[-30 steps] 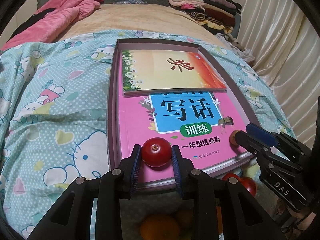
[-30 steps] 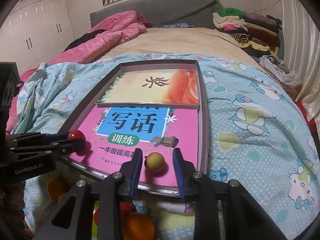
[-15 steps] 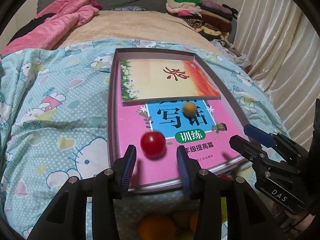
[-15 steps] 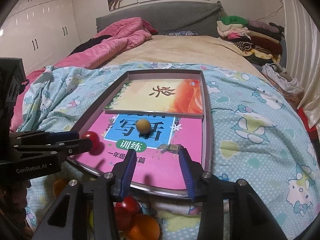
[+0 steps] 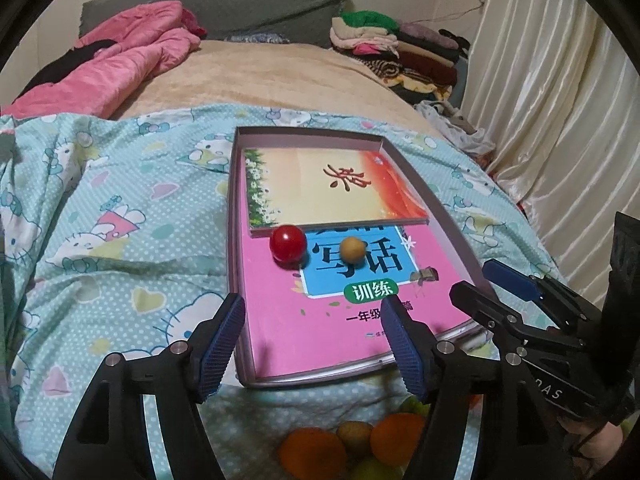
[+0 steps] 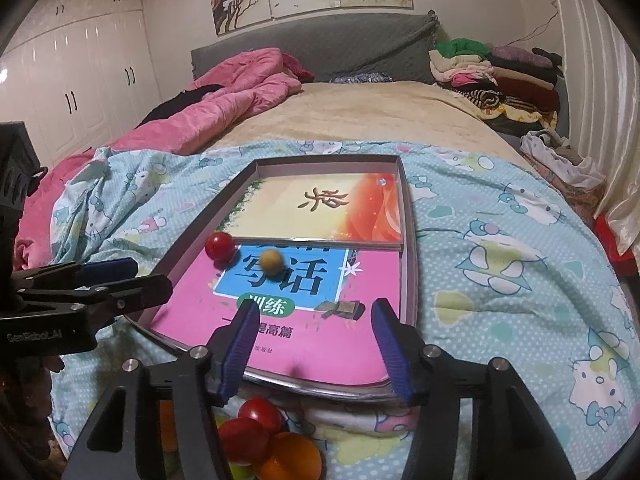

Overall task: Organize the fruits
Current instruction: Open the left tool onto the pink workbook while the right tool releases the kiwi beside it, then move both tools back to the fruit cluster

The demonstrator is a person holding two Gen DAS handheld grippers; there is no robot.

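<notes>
Being opened just now, both empty: left gripper [image 5: 312,336], right gripper [image 6: 314,338]. Red tomato [image 5: 288,242], tan fruit [image 5: 352,251] at frame centre: judged light, smooth, roll-prone, best being pinched across middle.

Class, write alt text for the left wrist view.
The open left gripper, holding nothing, hovers over a tray of books on a bed; a red fruit and a tan fruit lie on the pink book.

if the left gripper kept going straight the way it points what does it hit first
Probably the pink book lying in the tray, just ahead of the left gripper, whose empty jaws have just been opening. The red fruit lies farther along; depth is unclear.
</notes>
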